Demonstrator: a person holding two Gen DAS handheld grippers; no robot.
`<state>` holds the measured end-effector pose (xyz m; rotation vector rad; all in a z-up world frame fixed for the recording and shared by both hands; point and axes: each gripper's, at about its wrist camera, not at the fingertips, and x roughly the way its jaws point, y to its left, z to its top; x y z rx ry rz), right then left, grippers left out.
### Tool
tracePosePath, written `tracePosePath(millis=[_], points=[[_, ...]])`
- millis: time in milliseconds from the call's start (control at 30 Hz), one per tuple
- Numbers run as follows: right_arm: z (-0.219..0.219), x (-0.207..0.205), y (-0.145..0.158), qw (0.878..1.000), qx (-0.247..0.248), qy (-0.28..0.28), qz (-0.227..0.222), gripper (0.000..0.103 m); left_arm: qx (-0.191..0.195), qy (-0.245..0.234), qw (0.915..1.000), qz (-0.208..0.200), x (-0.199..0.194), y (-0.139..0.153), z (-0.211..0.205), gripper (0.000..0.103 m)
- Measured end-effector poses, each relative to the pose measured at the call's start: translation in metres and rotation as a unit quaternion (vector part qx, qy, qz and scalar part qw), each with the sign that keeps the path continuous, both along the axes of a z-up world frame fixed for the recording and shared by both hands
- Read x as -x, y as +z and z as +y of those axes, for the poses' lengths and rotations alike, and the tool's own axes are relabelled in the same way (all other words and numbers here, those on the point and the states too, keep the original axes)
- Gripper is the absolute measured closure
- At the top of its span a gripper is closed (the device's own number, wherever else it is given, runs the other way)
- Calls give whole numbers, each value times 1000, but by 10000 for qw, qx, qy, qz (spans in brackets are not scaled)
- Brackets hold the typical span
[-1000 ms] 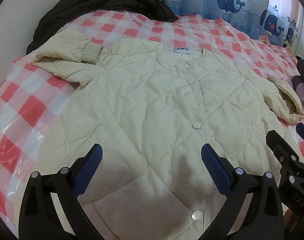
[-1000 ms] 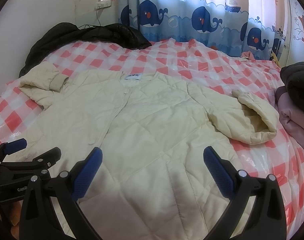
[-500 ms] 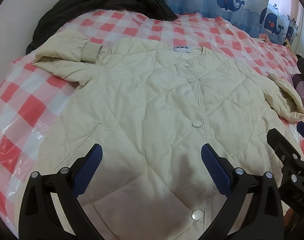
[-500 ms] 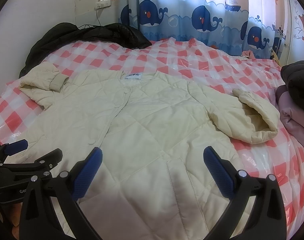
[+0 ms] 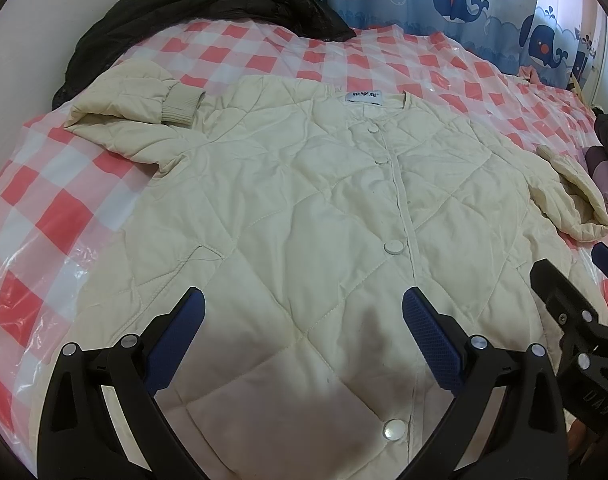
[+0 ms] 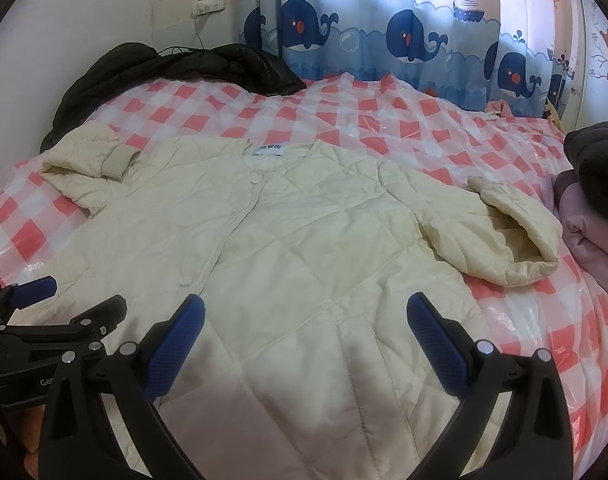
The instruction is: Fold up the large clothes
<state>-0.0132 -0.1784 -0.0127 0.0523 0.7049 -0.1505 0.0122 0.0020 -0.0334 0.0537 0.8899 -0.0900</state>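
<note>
— Where are your grippers?

— Your left gripper (image 5: 304, 320) and right gripper (image 6: 305, 320) both hover over the hem of the cream quilted jacket (image 5: 311, 208), jaws spread wide, holding nothing.

— And the jacket?

— It lies flat and buttoned on the checked bedcover (image 6: 383, 116), collar away from you, both sleeves bent back on themselves. Beyond it sits a black garment (image 6: 176, 68), perhaps a coat, by the whale curtain (image 6: 403, 36).
</note>
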Motion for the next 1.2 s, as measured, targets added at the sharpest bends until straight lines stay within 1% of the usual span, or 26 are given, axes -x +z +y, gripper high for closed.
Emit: tracePosePath(millis=[167, 300, 400, 567, 633, 700, 767, 833, 933, 1000, 1100, 1133, 1200], points=[[10, 1, -7, 10000, 42, 62, 33, 5, -9, -6, 10000, 8, 0, -1, -1, 8], [5, 1, -5, 10000, 96, 19, -8, 5, -32, -4, 10000, 40, -1, -5, -3, 8], [-6, 0, 3, 9999, 129, -98, -44, 5, -8, 11, 10000, 86, -1, -6, -4, 8], [-40, -4, 22, 9984, 245, -467, -198, 5, 43, 26, 9999, 131, -2, -5, -4, 8], [-62, -10, 31, 9966, 450, -651, -240, 5, 73, 47, 9998, 160, -3, -5, -3, 8], [-94, -24, 41, 9928, 760, -909, -191, 5, 154, 64, 9996, 215, -4, -6, -1, 8], [-127, -47, 47, 9882, 1084, -1086, 50, 5, 229, 80, 9994, 264, -6, -6, 0, 8], [-162, -75, 46, 9828, 1298, -1210, 504, 5, 281, 77, 9991, 307, -8, -6, 1, 8], [-208, -111, 34, 9736, 1464, -1315, 1157, 6, 301, 91, 9988, 380, -10, -9, 2, 8], [-235, -133, 19, 9688, 1386, -1331, 1563, 6, 332, 83, 9984, 452, -12, -12, 2, 8], [-255, -152, -4, 9571, 1614, -1420, 1943, 6, 324, 112, 9982, 498, -15, -15, 2, 8], [-261, -157, -12, 9511, 1751, -1467, 2079, 6, 310, 123, 9982, 508, -16, -16, 3, 8], [-275, -163, -26, 9442, 1830, -1525, 2275, 6, 299, 142, 9980, 538, -17, -18, 3, 8]])
